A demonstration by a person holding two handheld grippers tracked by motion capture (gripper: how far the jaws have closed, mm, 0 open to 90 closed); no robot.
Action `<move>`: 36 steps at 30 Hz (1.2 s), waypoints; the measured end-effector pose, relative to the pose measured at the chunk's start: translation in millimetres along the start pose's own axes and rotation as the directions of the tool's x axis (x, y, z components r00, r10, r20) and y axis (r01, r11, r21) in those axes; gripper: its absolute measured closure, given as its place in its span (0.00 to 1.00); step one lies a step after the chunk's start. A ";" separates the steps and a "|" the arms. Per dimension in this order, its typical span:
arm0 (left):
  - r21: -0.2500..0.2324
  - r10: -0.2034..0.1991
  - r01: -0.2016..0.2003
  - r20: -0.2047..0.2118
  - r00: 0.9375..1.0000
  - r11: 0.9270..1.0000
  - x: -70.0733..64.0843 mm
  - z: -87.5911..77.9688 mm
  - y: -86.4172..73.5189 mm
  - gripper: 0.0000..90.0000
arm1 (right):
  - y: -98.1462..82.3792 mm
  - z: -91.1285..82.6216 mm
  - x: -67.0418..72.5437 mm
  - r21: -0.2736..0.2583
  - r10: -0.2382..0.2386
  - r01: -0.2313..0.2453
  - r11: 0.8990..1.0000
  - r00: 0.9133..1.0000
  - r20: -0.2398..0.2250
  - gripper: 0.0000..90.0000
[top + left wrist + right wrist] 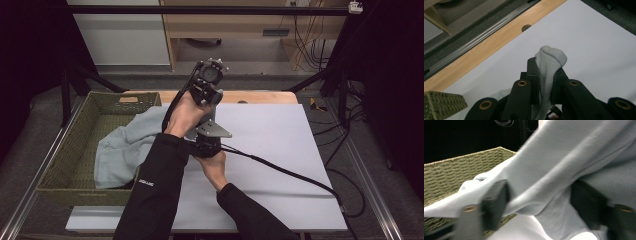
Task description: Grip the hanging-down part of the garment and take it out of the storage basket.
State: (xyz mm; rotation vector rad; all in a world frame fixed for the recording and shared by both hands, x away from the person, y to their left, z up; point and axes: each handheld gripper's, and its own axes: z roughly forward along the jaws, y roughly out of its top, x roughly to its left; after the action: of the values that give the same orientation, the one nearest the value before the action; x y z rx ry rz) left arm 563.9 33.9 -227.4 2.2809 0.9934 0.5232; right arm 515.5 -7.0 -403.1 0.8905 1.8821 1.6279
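A pale blue cloth (122,150) spills out of the woven green basket (65,150) onto the white mat (280,150). My left gripper (206,92) is raised above the middle of the table. In the left gripper view it (546,72) is shut on a narrow fold of the cloth (550,60), which sticks up past the jaw tips. My right gripper (200,136) sits low beside the left forearm, under its grey plate. In the right gripper view its jaws (541,202) stand wide apart, and ribbed folds of the cloth (564,162) lie across and between them. That view is blurred.
The basket (451,175) takes up the table's left side, and its corner (441,102) is close to the left gripper. A strip of wooden table (260,96) with a hole runs along the far edge. A black cable (280,170) trails right across the mat.
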 end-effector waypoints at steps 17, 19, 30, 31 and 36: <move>-0.013 0.001 -0.001 -0.003 1.000 1.000 -0.5 -3.0 0.2 0.89 | 2.1 -14.9 -11.2 0.050 0.002 0.000 0.999 0.999 -0.040 0.97; -0.003 0.015 -0.015 -0.007 1.000 1.000 -0.2 -3.7 0.8 0.89 | 1.9 -20.3 -12.8 0.056 0.000 0.002 0.998 1.000 -0.030 0.97; -0.012 0.014 -0.014 -0.014 1.000 1.000 -5.2 -2.4 4.5 0.89 | 2.3 -55.2 -23.9 0.035 -0.038 0.038 0.999 0.999 -0.019 0.97; -0.007 0.017 -0.017 -0.013 1.000 1.000 -6.0 -2.6 5.0 0.89 | 2.1 -58.5 -25.0 0.039 -0.043 0.043 0.998 0.999 -0.011 0.97; -0.017 0.013 -0.013 -0.009 1.000 1.000 -7.9 -2.4 5.7 0.89 | 1.2 -73.0 -31.3 0.031 -0.049 0.050 0.998 0.999 -0.017 0.97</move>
State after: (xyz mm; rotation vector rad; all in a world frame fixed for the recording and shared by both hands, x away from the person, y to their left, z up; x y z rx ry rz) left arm 560.4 25.7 -222.8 2.2728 0.9760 0.5460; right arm 483.2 -78.7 -391.4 0.8392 1.9310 1.5849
